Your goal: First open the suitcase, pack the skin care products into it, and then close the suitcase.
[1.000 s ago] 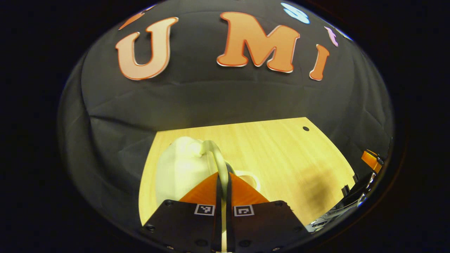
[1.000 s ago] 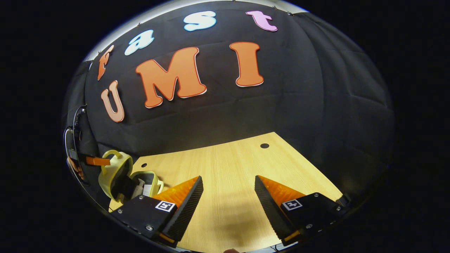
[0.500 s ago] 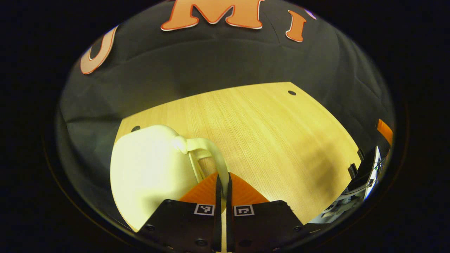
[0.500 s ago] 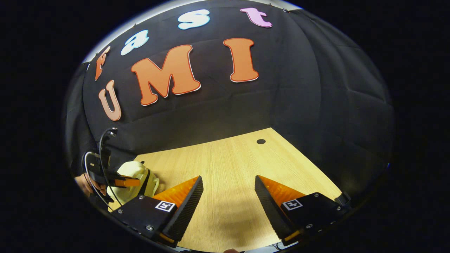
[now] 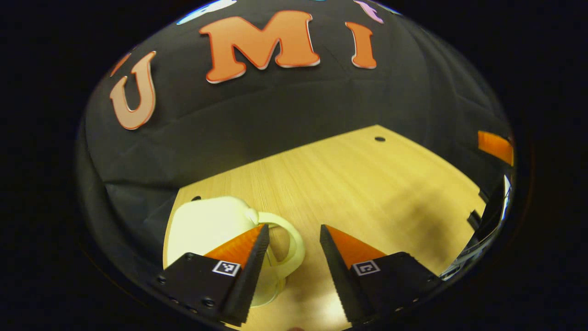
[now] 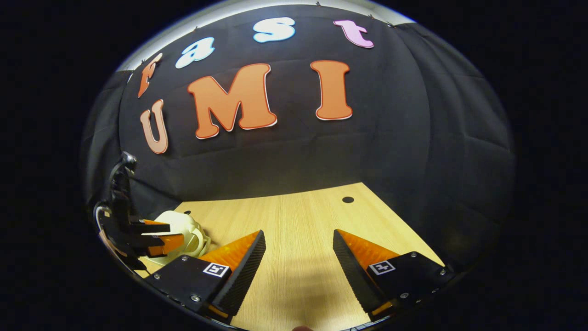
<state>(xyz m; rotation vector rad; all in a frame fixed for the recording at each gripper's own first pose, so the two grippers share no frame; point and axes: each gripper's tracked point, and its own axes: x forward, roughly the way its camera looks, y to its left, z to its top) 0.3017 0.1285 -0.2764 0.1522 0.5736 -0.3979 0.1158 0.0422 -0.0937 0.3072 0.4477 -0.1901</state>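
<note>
The pale suitcase (image 5: pixel 209 227) lies closed at the table's (image 5: pixel 367 184) left edge, its handle (image 5: pixel 287 250) between the left gripper's (image 5: pixel 290 257) spread fingers. The right gripper (image 6: pixel 298 257) hangs released, well apart. Best to back away without snagging the loop.

Dim booth, glare on table (image 5: pixel 321 299), fisheye-warped edges
</note>
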